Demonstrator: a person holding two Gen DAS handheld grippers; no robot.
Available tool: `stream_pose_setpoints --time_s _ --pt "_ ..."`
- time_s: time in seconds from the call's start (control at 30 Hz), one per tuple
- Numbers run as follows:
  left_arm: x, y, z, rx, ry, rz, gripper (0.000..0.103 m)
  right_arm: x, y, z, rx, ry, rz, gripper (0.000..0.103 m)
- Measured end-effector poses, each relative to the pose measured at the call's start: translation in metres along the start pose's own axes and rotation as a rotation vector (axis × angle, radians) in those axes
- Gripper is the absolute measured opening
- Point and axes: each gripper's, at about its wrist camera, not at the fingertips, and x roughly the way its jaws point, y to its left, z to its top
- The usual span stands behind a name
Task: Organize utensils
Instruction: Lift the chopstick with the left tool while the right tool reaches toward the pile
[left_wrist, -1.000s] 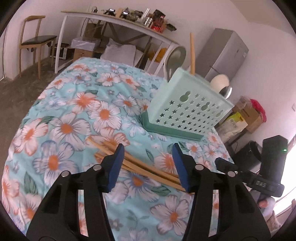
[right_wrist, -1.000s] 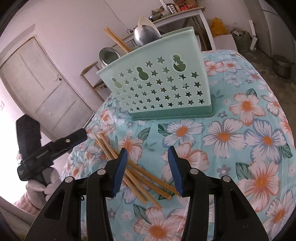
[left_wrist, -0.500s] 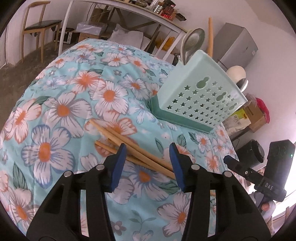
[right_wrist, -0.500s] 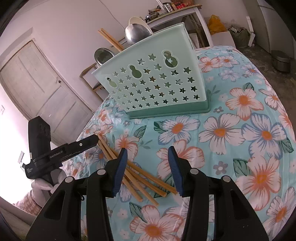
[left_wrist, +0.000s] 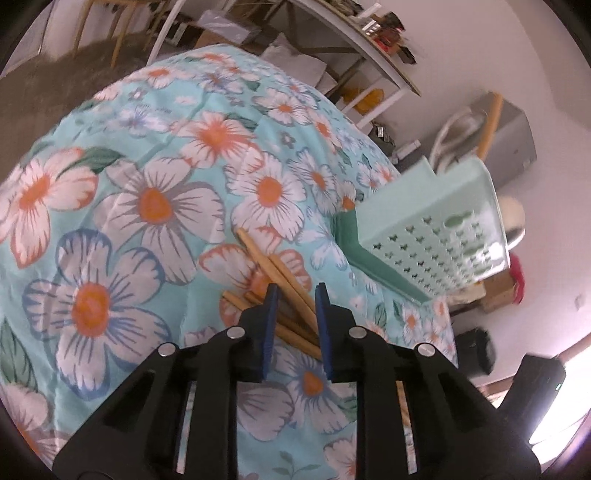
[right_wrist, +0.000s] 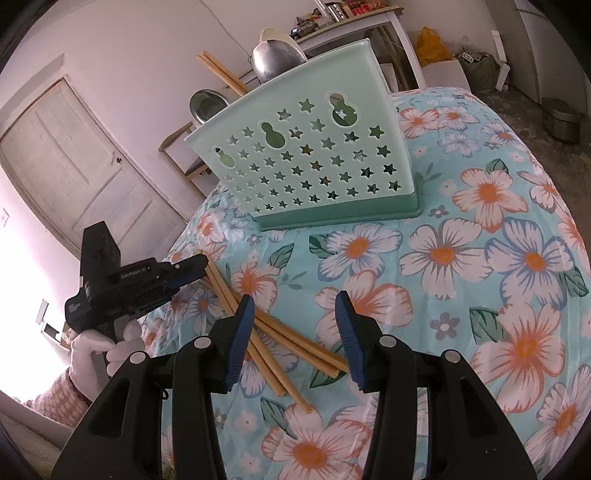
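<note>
Several wooden chopsticks (left_wrist: 284, 277) lie loose on the floral tablecloth (left_wrist: 147, 192); they also show in the right wrist view (right_wrist: 288, 343). My left gripper (left_wrist: 294, 293) is low over their ends, its jaws narrowed around the chopsticks but with a gap still showing. It appears at the left in the right wrist view (right_wrist: 186, 271), tips at the chopsticks' far ends. My right gripper (right_wrist: 295, 306) is open and empty above the chopsticks. The mint utensil basket (right_wrist: 314, 158) stands behind, holding spoons and two chopsticks (right_wrist: 221, 74); it also shows in the left wrist view (left_wrist: 432, 229).
A door (right_wrist: 85, 173) and a chair stand behind the table. A white shelf table with clutter (left_wrist: 354, 40) and a grey cabinet (left_wrist: 517, 136) stand beyond the far edge. A small bin (right_wrist: 559, 118) is on the floor at right.
My left gripper has dropped down and forward onto the chopsticks' ends and its jaws have narrowed around them. The right gripper has held nearly still and open.
</note>
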Motion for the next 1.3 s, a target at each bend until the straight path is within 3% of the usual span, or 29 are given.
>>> stream_pose_setpoints --time_s 0.17,0.4,0.63,0.83,1.03,1.3 --pt "0.007 0.008 0.006 -0.077 0.003 -0.012 0.015 -0.002 0.001 -0.002 0.002 0.0 0.002 0.045" --pt "-0.007 0.007 0.0 -0.062 -0.023 -0.041 0.014 -0.004 -0.001 -0.003 0.011 -0.004 -0.001 0.045" --pt "-0.041 0.001 -0.01 0.019 -0.08 -0.077 0.014 -0.005 0.0 -0.003 0.009 -0.006 0.005 0.045" --pt "-0.065 -0.014 -0.019 0.146 -0.134 -0.044 0.014 -0.002 0.011 0.002 -0.032 0.004 0.022 0.045" --pt "-0.084 -0.031 -0.028 0.261 -0.176 -0.024 0.015 0.011 0.042 0.024 -0.161 0.028 0.07 0.045" --pt "-0.103 -0.038 -0.042 0.329 -0.207 -0.03 0.015 0.05 0.089 0.055 -0.337 0.11 0.14 0.04"
